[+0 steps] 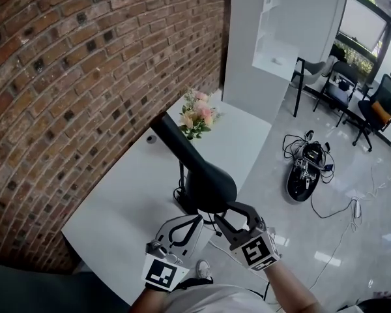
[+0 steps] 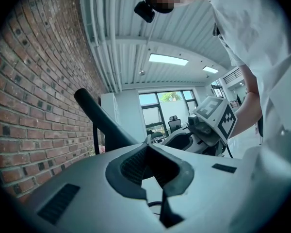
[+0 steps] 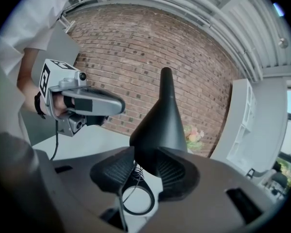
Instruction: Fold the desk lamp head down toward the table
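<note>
- Brick filled the left of your view: the brick wall [image 1: 85, 77] ran alongside the white table [image 1: 130, 201], so the lamp had open room only on your side.
- Your left gripper [image 1: 197, 220] hovered low over the table's near edge, just beside the lamp's foot. In the left gripper view [image 2: 148, 149] its jaws met at the tips and held nothing, with only tabletop and a bit of cable behind them. You probably kept it there in reserve, ready to steady the lamp if it tipped.
- The black lamp head [image 1: 205, 181] stood above the table's near end on a thin stem [image 1: 181, 175]. Its narrow end pointed up toward the wall and its wide end faced you, so the fold had not yet started.
- Pink flowers [image 1: 197, 117] sat farther back on the table, well apart from the lamp and out of its likely path.
- Your right gripper [image 1: 234, 210] reached in from the right at the head's wide end. In the right gripper view the lamp head [image 3: 160, 125] filled the gap and the pads [image 3: 177, 171] appeared to pinch its rim. Gripping there, far from the hinge, should give you the most leverage.
- A looped cable [image 3: 136, 198] lay on the table beneath those jaws and could snag as the head came down.
- Office chairs [image 1: 378, 109] stood far off at the right, clear of the work.
</note>
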Demonstrator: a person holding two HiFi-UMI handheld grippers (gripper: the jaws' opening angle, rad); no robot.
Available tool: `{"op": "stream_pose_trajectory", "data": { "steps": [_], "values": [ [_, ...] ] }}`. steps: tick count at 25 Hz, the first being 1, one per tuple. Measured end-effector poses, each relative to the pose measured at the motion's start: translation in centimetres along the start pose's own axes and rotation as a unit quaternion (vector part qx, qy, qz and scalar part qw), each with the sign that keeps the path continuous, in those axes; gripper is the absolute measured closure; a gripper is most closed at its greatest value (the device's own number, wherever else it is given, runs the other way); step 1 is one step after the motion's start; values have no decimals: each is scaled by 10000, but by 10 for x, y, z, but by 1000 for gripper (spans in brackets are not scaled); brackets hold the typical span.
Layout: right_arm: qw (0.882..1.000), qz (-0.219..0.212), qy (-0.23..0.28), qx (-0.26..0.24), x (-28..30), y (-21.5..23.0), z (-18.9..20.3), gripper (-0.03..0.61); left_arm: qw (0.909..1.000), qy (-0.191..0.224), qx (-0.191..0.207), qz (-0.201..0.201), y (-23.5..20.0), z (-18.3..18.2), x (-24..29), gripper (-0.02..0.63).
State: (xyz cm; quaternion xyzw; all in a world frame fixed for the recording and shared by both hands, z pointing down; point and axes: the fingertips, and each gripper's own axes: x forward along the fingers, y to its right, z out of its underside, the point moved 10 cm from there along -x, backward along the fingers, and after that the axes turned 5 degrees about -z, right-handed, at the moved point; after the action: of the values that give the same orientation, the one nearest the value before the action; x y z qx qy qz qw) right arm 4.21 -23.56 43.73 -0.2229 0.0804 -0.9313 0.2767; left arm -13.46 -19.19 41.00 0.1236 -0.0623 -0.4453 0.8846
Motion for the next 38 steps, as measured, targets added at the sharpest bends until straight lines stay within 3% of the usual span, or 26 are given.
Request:
{"op": "stream_pose_trajectory", "data": {
  "steps": [11, 17, 21, 28, 38],
  "values": [
    [9969, 256, 575, 475, -22, -1, -5, 430, 9999, 95, 34, 95, 8, -6, 9, 607],
    [9871, 623, 1180, 888, -46, -2, -14, 519, 9998, 169, -93, -24, 15, -6, 3, 606],
    [9858, 701, 1201, 936, -62, -9, -16, 548, 9995, 196, -229, -77, 25, -8, -1, 606],
    [9813, 839, 1320, 1119, -86, -16, -18, 558, 9956, 211, -840, -354, 41, -10, -9, 606],
    [9787, 867, 1382, 1249, -123, -38, -14, 561, 9923, 218, -1114, -498, 70, -14, -23, 606]
  ]
}}
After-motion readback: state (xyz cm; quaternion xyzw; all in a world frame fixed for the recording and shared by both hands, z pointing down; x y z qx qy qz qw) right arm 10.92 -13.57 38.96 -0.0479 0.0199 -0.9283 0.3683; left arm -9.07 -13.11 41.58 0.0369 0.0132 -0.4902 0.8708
